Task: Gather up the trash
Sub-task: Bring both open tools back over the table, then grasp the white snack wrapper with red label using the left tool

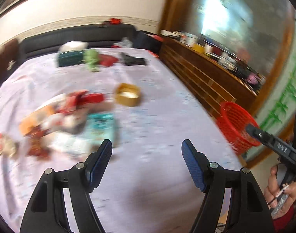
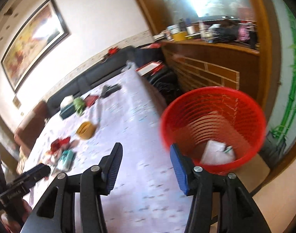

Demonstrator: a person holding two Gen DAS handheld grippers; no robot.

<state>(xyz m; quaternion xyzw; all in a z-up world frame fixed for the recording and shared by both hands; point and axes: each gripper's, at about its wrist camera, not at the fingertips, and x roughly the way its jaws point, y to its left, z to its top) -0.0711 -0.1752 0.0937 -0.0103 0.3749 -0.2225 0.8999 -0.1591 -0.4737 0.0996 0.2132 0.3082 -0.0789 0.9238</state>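
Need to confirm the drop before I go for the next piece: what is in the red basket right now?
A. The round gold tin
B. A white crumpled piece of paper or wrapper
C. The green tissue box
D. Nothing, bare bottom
B: the right wrist view looks into the red basket, where a white crumpled piece lies at the bottom; the open right gripper holds nothing.
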